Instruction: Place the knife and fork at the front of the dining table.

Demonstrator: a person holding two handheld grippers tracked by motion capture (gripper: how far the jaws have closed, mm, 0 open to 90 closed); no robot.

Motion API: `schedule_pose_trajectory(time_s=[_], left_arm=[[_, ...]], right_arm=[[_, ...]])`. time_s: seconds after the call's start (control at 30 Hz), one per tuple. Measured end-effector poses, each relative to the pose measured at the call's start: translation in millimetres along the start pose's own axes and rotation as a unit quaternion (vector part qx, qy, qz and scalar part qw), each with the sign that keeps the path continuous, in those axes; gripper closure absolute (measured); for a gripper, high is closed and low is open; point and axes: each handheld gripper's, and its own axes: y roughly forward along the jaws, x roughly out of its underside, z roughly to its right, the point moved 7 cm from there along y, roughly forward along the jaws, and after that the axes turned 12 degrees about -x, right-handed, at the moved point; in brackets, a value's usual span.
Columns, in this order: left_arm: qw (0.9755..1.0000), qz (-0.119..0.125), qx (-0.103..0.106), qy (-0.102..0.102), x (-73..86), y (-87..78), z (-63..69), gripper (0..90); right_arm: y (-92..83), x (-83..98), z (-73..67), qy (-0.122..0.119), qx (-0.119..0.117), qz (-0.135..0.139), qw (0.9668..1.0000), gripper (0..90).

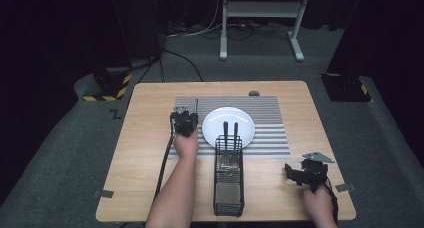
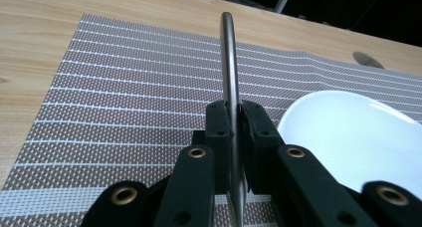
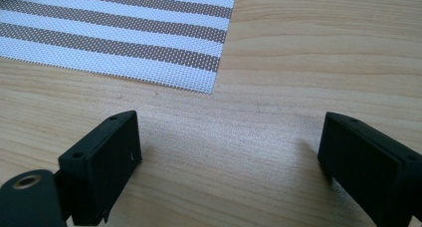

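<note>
- The left gripper [image 2: 234, 118] has its two black jaws pressed together on a thin metal utensil handle [image 2: 229, 57] — seen edge-on, it rises straight up past the jaw tips.
- Under it lies a striped woven placemat [image 2: 124, 92], brown bands split by white lines.
- A white plate [image 2: 358, 137] rests on the placemat just right of the jaws.
- The wooden table [image 2: 40, 23] runs along the left and far side — a small dark object [image 2: 367, 59] sits on it beyond the placemat.
</note>
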Motion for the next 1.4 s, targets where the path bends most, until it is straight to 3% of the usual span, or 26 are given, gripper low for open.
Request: schedule_pose_trajectory(time_s=[0.8, 0.97, 1.1, 1.27, 1.4], left_arm=[[0.9997, -0.019, -0.013, 0.001, 1.9, 5.1, -4.9, 82.0], [0.9998, 0.005, -0.017, 0.000, -6.8, -0.5, -8.5, 83.3], [0.9998, 0.008, -0.021, 0.002, -7.2, -2.7, -8.5, 82.9], [0.9995, 0.009, -0.027, 0.015, -3.8, -9.8, -13.1, 80.2], [0.9990, 0.022, -0.027, 0.028, -2.2, -20.5, -16.6, 74.9]], right_arm=[[0.0, 0.0, 0.0, 0.000, 0.000, 0.000, 1.0000, 9.3], [0.0, 0.0, 0.0, 0.000, -0.001, 0.000, 1.0000, 9.3], [0.0, 0.0, 0.1, 0.000, -0.001, 0.000, 1.0000, 9.3], [0.0, 0.0, 0.0, 0.000, -0.001, 0.000, 1.0000, 9.4], [0.0, 0.0, 0.0, 0.000, -0.001, 0.000, 1.0000, 9.3]])
